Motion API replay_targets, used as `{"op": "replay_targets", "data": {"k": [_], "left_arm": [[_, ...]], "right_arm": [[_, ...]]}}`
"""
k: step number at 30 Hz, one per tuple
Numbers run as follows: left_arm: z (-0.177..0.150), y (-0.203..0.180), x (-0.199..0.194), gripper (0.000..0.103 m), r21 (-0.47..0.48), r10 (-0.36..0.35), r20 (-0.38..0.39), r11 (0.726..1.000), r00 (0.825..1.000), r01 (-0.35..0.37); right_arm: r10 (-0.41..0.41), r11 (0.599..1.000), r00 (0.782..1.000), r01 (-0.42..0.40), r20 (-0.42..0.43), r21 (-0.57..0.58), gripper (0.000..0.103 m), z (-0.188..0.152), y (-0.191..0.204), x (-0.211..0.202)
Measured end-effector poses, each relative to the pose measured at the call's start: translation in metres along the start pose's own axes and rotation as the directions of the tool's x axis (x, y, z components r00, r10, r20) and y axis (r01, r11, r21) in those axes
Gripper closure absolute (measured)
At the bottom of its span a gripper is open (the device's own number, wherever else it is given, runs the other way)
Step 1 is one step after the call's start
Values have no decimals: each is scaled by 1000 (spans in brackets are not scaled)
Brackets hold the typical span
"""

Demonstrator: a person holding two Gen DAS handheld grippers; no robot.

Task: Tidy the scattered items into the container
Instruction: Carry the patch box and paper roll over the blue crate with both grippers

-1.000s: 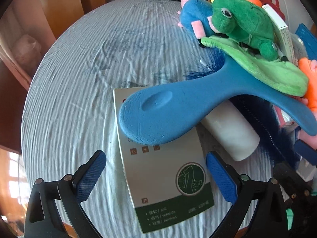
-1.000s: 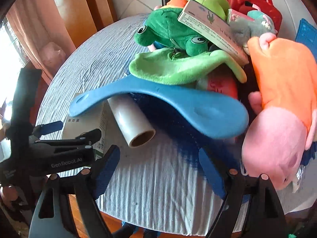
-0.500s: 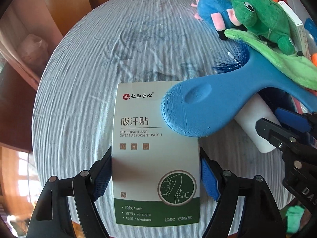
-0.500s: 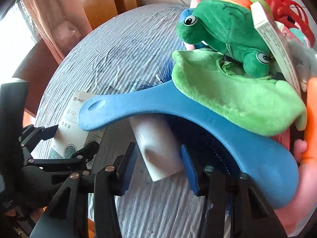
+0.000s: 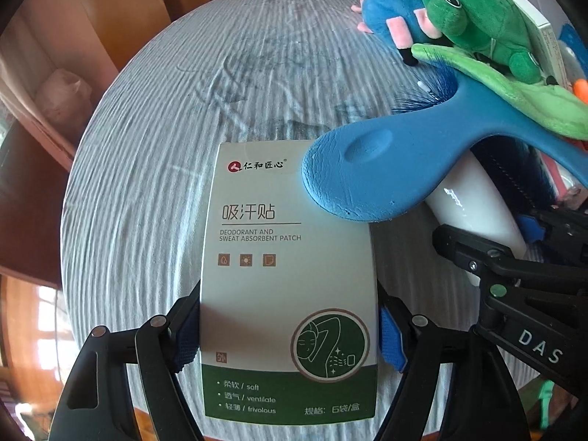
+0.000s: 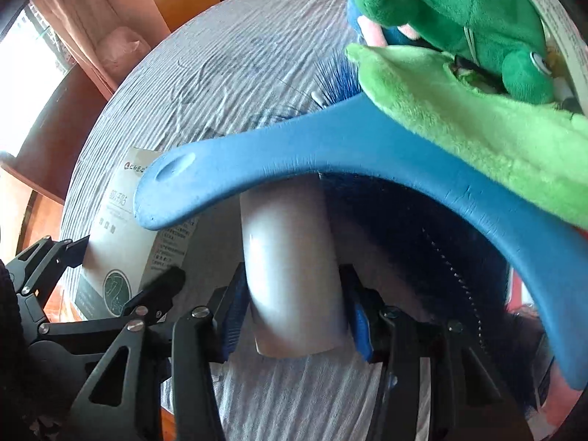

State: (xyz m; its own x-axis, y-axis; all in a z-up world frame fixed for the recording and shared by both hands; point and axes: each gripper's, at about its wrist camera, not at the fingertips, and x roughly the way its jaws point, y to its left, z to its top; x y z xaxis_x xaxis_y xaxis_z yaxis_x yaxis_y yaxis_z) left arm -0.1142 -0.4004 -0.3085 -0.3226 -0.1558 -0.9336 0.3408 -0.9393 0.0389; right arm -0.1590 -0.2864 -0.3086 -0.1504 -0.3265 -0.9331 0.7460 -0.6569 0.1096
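Left wrist view: a flat white-and-green cardboard box (image 5: 290, 279) was clamped by the left gripper (image 5: 290, 334); a white plastic roll (image 6: 294, 268) was gripped by the right gripper (image 6: 294, 316).

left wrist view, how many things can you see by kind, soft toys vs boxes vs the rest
Soft toys: 2, the green frog and the blue plush; a pile behind them is too crowded to count.
Boxes: 2, the patch box and a white carton.
Brushes: 1, the blue brush.
Rolls: 1, the white roll.
Total: 6
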Motion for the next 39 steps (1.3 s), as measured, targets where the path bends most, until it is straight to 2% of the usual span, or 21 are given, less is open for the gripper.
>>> {"op": "replay_targets", "data": {"k": [7, 14, 19, 24, 29, 35, 39], "left_arm": [[-3, 12, -31, 26, -5, 10, 58, 1000, 998, -10], [-24, 8, -73, 26, 19, -27, 116, 999, 993, 25], [-29, -8, -119, 26, 84, -58, 218, 996, 974, 40], [-25, -24, -158, 26, 110, -90, 288, 992, 953, 60], [-16, -66, -193, 26, 149, -129, 345, 985, 930, 81], [-3, -151, -229, 26, 170, -165, 408, 980, 898, 103], [4, -216, -244, 26, 146, -169, 413, 982, 895, 118]], "right_arm": [[-24, 1000, 1000, 24, -5, 20, 56, -24, 5, -11], [-29, 996, 999, 25, 39, 81, 59, -57, 8, -53], [-72, 992, 992, 60, 102, 114, 59, -71, 7, -95], [-101, 984, 978, 72, 180, 163, 59, -76, -7, -135], [-143, 980, 948, 95, 285, 175, 59, -76, -24, -191], [-187, 975, 898, 120, 399, 188, 59, -91, -93, -262], [-186, 979, 875, 128, 448, 156, 59, -102, -147, -298]]}}
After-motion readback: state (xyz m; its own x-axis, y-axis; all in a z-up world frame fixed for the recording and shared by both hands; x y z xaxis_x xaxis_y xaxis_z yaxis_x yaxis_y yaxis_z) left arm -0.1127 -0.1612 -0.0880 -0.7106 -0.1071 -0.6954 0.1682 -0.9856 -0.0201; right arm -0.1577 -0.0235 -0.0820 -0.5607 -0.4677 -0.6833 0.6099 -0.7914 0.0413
